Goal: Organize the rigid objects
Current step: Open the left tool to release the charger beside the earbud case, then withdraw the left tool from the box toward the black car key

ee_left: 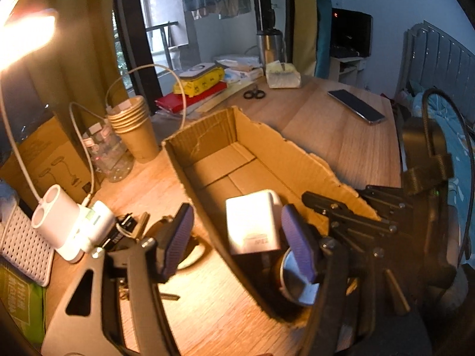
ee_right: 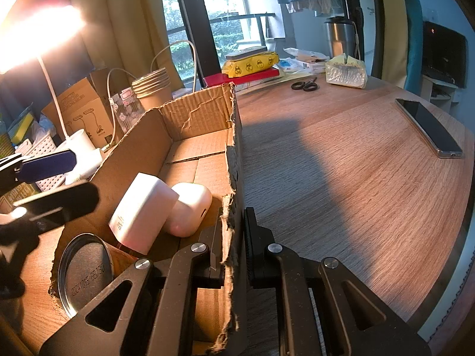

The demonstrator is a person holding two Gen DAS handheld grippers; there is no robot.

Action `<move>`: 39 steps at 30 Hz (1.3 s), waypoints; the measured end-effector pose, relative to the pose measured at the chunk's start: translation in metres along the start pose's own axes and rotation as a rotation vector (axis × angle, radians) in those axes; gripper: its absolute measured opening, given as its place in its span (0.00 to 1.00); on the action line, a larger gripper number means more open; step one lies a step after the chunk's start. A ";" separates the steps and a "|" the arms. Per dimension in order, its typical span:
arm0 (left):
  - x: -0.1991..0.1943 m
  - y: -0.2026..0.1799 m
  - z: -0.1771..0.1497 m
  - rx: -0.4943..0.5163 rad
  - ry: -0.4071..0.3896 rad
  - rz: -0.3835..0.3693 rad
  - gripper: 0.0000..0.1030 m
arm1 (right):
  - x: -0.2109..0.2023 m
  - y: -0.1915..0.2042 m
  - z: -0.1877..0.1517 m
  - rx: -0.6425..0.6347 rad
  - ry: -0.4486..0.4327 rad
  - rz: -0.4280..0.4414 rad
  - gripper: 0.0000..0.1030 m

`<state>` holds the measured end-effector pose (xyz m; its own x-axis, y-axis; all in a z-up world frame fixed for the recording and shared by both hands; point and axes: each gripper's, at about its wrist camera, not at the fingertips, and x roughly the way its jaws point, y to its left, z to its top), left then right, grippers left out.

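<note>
Your right gripper (ee_right: 234, 255) was clamped on the near right wall of the cardboard box (ee_right: 204, 148), one finger inside and one outside the torn edge, reaching in low from the near side. Your left gripper (ee_left: 237, 237) hung released, jaws spread astride the box's near left wall, right finger (ee_left: 297, 237) inside beside the white charger (ee_left: 252, 222). In the box's near end the charger leaned on a white earbud case (ee_right: 190, 210), with a metal-lidded can (ee_right: 84, 270) nearest. The far end of the box showed bare cardboard. On the table (ee_right: 341, 178), a phone (ee_right: 430, 127) lay far right.
</note>
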<state>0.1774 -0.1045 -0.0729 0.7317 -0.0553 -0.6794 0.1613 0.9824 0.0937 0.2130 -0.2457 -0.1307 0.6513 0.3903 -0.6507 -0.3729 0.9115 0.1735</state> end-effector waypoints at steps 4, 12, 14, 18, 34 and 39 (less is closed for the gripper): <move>-0.006 0.005 -0.003 -0.005 -0.010 0.015 0.64 | 0.000 0.000 0.000 0.000 0.000 0.000 0.11; -0.010 0.022 -0.008 -0.031 -0.008 0.052 0.66 | 0.000 0.001 0.000 0.000 0.000 0.000 0.11; -0.009 0.028 -0.010 -0.039 -0.004 0.065 0.66 | 0.000 0.000 0.000 0.000 0.000 0.000 0.11; -0.009 0.036 -0.016 -0.054 0.007 0.083 0.66 | 0.000 0.000 0.000 0.000 0.000 0.000 0.11; -0.002 0.091 -0.053 -0.147 0.078 0.160 0.66 | 0.000 0.000 0.000 0.000 0.000 0.000 0.11; 0.003 0.105 -0.060 -0.157 0.092 0.180 0.66 | 0.001 0.000 0.000 0.000 0.001 0.000 0.11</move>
<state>0.1563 0.0095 -0.1088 0.6750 0.1323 -0.7259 -0.0764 0.9910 0.1095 0.2133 -0.2451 -0.1309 0.6509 0.3902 -0.6512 -0.3727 0.9116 0.1737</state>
